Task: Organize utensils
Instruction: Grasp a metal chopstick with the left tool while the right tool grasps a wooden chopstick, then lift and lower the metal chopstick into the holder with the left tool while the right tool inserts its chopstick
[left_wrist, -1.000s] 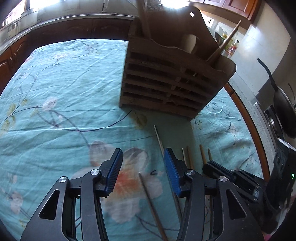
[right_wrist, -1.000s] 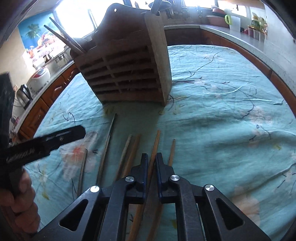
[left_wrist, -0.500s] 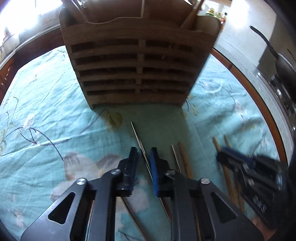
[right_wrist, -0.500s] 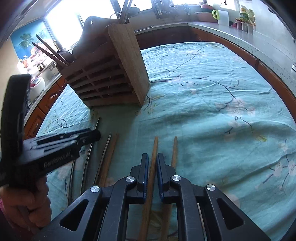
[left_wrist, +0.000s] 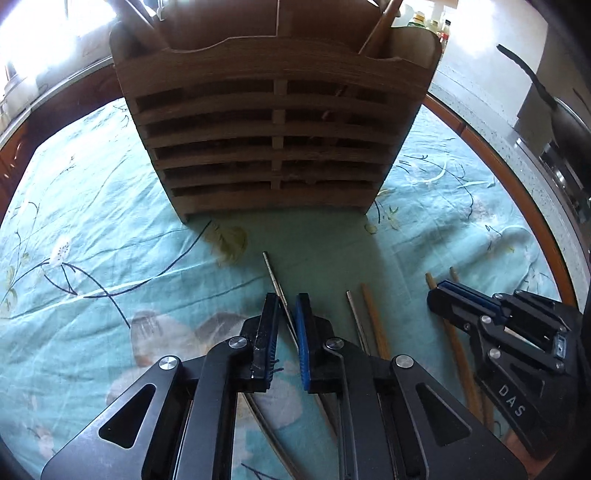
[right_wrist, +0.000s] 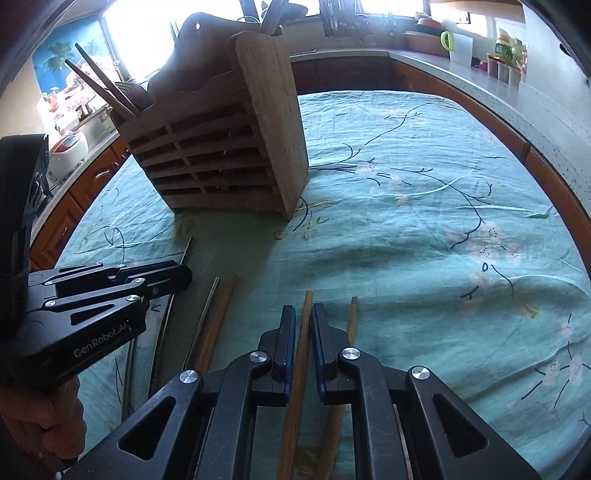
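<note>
In the left wrist view, the left gripper (left_wrist: 286, 306), open a second ago, has closed on a metal chopstick (left_wrist: 275, 275) lying before the wooden holder (left_wrist: 277, 147). In the right wrist view, the right gripper (right_wrist: 303, 317) stays clamped on a wooden chopstick (right_wrist: 304, 314), seemingly flat on the tablecloth (right_wrist: 424, 221), open cloth to its right

Left gripper (left_wrist: 286, 301) fingers pinched, angled down; right gripper (right_wrist: 303, 314) likewise.

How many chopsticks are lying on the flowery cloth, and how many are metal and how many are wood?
Metal chopsticks: 3
Wooden chopsticks: 3
Total: 6
</note>
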